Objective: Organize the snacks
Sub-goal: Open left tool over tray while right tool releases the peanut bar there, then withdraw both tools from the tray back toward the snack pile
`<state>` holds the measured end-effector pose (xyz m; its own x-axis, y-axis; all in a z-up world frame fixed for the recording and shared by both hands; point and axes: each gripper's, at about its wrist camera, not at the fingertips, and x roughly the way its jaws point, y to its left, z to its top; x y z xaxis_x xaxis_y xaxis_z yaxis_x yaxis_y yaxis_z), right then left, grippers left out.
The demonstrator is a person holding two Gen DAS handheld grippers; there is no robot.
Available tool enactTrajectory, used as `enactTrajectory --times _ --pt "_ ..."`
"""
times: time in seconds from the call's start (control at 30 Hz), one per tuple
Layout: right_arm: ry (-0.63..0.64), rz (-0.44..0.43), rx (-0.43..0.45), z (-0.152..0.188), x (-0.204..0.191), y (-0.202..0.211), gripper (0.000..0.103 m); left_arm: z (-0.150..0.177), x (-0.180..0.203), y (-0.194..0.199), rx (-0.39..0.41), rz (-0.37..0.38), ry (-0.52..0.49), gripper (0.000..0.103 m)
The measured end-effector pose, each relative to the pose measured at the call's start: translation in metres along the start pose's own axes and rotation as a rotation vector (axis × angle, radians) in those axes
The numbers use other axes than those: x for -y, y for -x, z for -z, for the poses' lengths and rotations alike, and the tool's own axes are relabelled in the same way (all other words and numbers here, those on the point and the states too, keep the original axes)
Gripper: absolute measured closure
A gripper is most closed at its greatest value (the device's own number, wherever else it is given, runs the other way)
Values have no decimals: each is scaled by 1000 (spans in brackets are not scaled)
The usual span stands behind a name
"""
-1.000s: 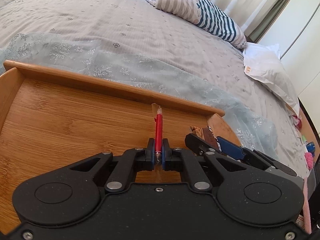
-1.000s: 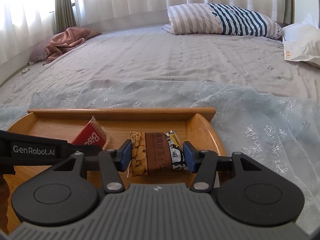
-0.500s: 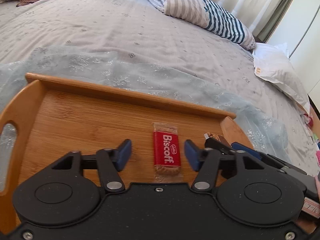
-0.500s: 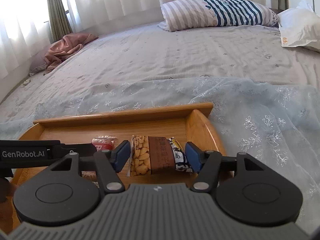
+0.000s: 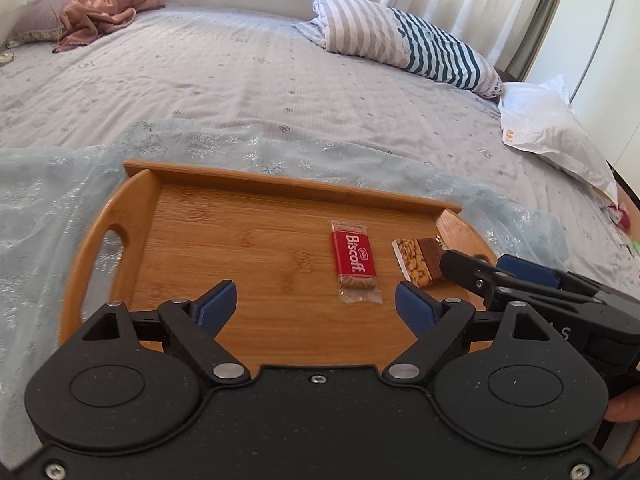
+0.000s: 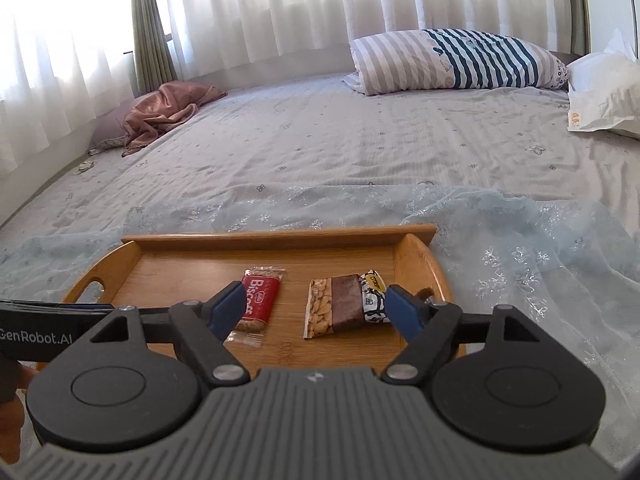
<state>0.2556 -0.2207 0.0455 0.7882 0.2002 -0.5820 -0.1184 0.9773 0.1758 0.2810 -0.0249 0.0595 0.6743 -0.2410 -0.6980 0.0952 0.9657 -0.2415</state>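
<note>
- Left gripper (image 5: 316, 304), low in the left wrist view, has just been spreading its blue-padded jaws; they stand wide with nothing between them, its pads short of the red Biscoff packet (image 5: 354, 258).
- Right gripper (image 6: 314, 306), low in the right wrist view, has likewise been opening; the peanut bar (image 6: 346, 306) lies between its pads but neither seems to press on it, though the right pad sits very near the wrapper's end.
- Both snacks lie flat, side by side but apart, on the right half of the wooden tray (image 5: 224, 248), the Biscoff packet left of the peanut bar.
- That tray sits on a pale blue sheer cloth (image 6: 520, 248) spread over the grey bed (image 6: 360, 140).
- Toward the upper right of the right wrist view lies a striped pillow (image 6: 456, 60); a pink blanket (image 6: 160, 114) is bunched at the far left.
</note>
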Motion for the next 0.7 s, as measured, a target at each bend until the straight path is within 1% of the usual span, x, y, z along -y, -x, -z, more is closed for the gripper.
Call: enactTrajectory --times 0.2,0.47,0.57,0.7 --pt "40 15 28 9 -12 25 14 10 -2 24 26 -24 -30 15" --pt "27 1 51 22 -12 55 12 21 -2 62 69 -11 -55 14" --pt "18 -13 60 30 -9 67 11 32 -3 77 81 -4 -62 13" --pt "30 -23 85 47 -8 85 9 57 -4 96 94 13 -67 13"
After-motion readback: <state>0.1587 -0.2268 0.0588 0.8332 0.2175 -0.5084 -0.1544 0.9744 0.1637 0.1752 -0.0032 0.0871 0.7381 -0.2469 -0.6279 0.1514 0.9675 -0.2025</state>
